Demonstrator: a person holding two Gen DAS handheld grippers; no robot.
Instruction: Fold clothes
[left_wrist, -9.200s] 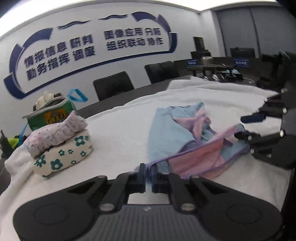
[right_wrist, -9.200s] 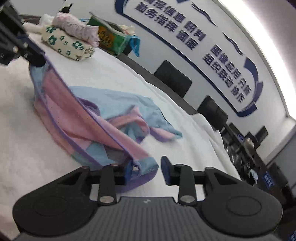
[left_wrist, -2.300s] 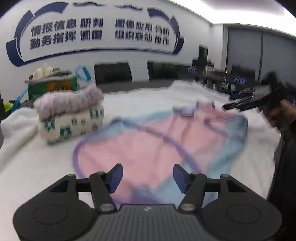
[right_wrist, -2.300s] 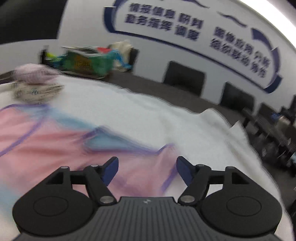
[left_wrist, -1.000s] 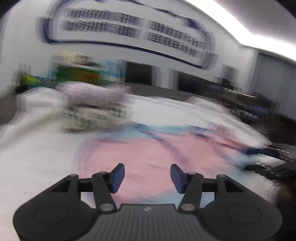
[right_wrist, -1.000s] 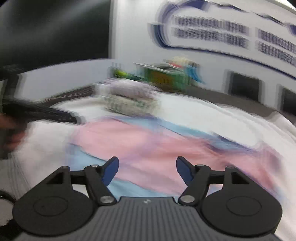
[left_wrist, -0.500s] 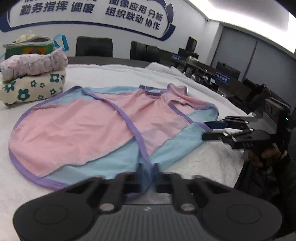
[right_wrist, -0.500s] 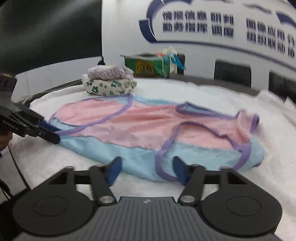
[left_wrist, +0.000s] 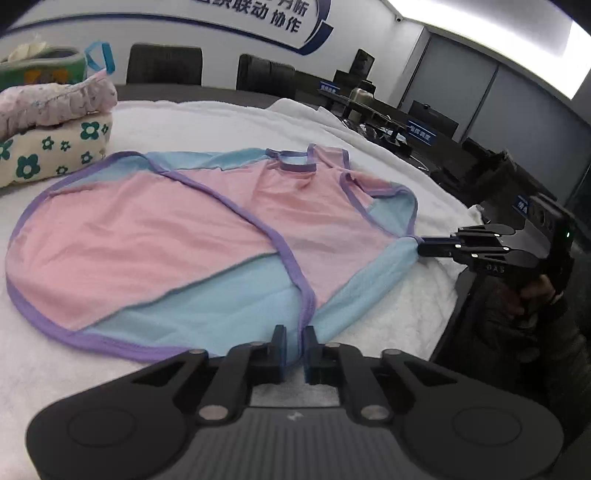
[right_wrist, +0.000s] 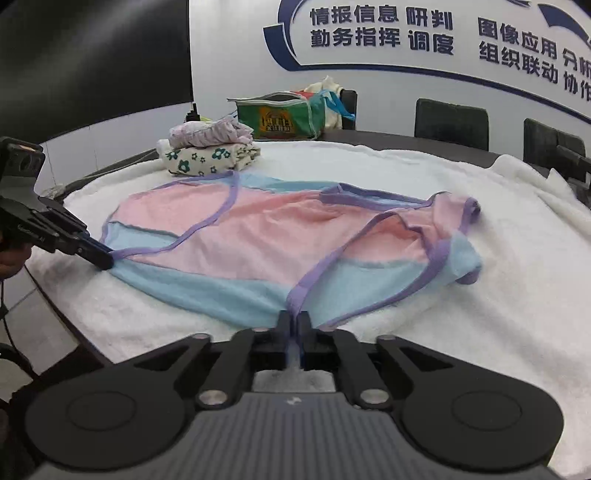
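**Dress lies flat, both tools pinching its near edge**

I see the dress (left_wrist: 155, 236) spread open on the white towel (left_wrist: 207, 122) that covers the desk, pink panels up, blue along the near side, purple trim all round. It lies flat and single-layered as far as I can tell, with only small wrinkles and a bunched strap at the far right end in the right wrist view. No fold shows in it.

My left tool (left_wrist: 294, 345) has its jaws drawn nearly together on the near blue edge where the purple band comes down to the hem. My right tool (right_wrist: 294, 334) is clamped likewise on the near edge, at the foot of a purple strap. Each tool also shows in the other's view, reaching in from the side with its tips at the cloth.

Beyond the dress, at the far left of the towel, two folded pieces sit stacked: a lilac one (left_wrist: 55, 101) on top of a floral one (left_wrist: 48, 151). Those lie as the task wants them. A green bag (right_wrist: 284, 114) stands behind them.

My judgement: this dress is laid out and gripped at two points on one edge, which suits carrying that edge over to the far side. All the folding of this piece is left. The thin cloth may sag or slip between the grips.
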